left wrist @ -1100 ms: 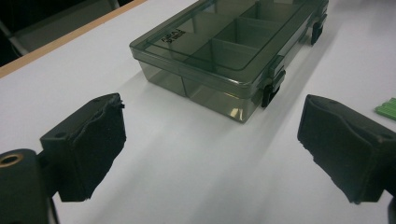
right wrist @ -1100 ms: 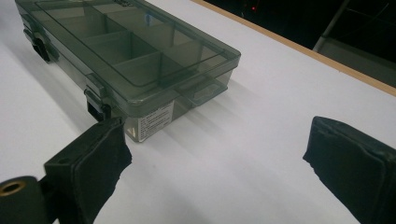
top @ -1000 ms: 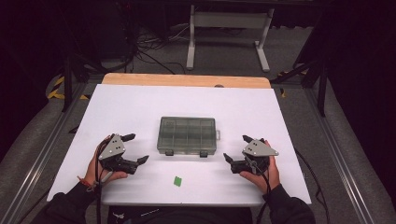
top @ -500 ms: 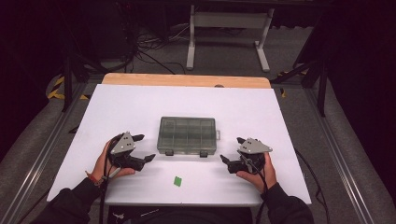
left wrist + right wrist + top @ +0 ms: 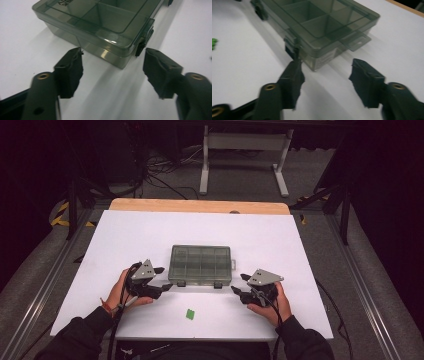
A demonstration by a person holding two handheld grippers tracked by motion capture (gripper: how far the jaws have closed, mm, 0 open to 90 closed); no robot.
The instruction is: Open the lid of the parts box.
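A closed, smoky-clear compartment box [image 5: 201, 264] lies at the middle of the white table [image 5: 125, 240], with two black latches on its near side. My left gripper [image 5: 164, 278] is open at the box's near left corner. In the left gripper view that corner of the box [image 5: 100, 22] and a latch [image 5: 140, 46] sit just beyond the open left gripper [image 5: 113, 60]. My right gripper [image 5: 239, 285] is open at the near right corner. Its own view has the box [image 5: 319, 22] and a latch [image 5: 291, 50] just ahead of the open right gripper [image 5: 325, 67]. Neither gripper holds anything.
A small green piece [image 5: 190, 314] lies on the table near the front edge, between my two hands; the green piece [image 5: 214, 43] is also at the left edge of the right gripper view. A wooden strip [image 5: 200, 206] runs along the table's far edge.
Both grippers have moved inward and slightly forward, from well out to each side of the box to its two near corners. The box and the green piece have not moved.
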